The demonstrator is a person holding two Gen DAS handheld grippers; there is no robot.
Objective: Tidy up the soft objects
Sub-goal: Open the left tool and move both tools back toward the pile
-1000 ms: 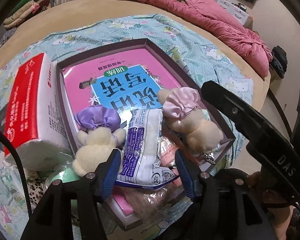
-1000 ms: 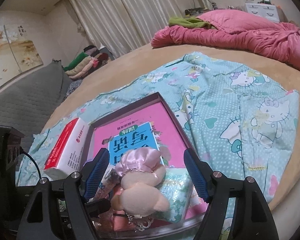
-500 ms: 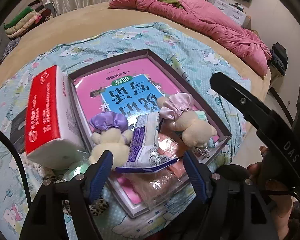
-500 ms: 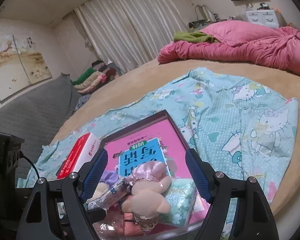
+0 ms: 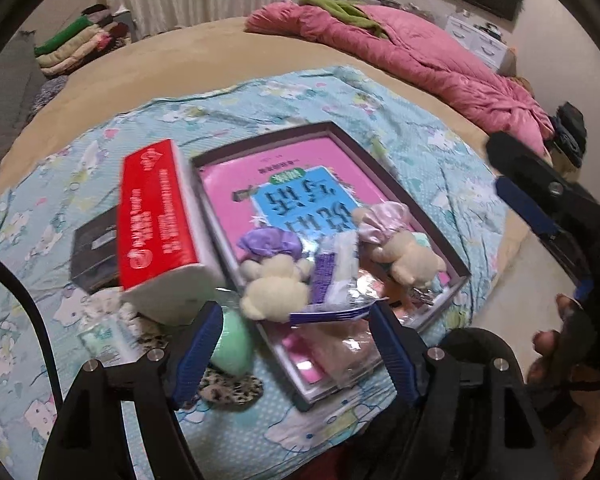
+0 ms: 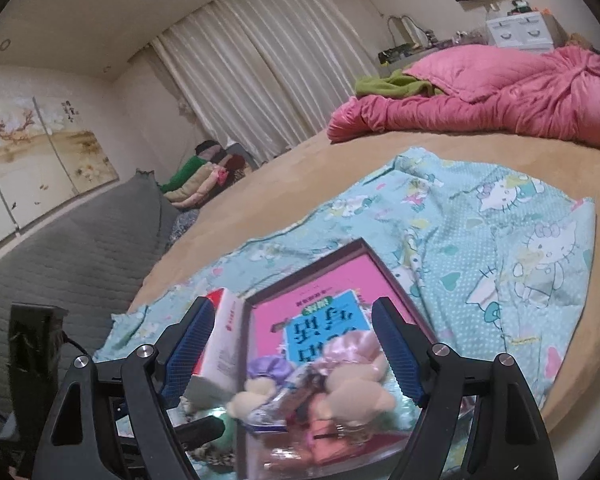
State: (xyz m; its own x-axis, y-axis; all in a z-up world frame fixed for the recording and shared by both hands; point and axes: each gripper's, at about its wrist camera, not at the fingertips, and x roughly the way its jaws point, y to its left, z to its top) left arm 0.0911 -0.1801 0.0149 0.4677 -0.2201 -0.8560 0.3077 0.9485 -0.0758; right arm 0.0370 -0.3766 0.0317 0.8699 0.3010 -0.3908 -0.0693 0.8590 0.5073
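A dark-rimmed box (image 5: 458, 270) with a pink book in it lies on the blue Hello Kitty sheet (image 5: 260, 96). In the box lie a cream plush with a purple cap (image 5: 274, 276), a cream plush with a pink cap (image 5: 404, 250), a purple-and-white packet (image 5: 334, 268) and clear packets (image 5: 340, 350). They also show in the right wrist view, the box (image 6: 380, 264) and the pink-capped plush (image 6: 356, 380). My left gripper (image 5: 296, 340) is open and empty, held back above the box's near end. My right gripper (image 6: 296, 344) is open and empty, above the plushes.
A red-and-white tissue pack (image 5: 156, 220) stands left of the box, with a dark box (image 5: 94, 256) behind it. A green round object (image 5: 232, 340), a leopard-print piece (image 5: 228, 390) and a small packet (image 5: 108, 338) lie near my left fingers. A pink duvet (image 5: 420, 52) lies far right.
Both grippers have drawn back and up from the box. The left fingers, which flanked the purple-and-white packet, have spread wider; the packet stays in the box. The plushes look smaller now.
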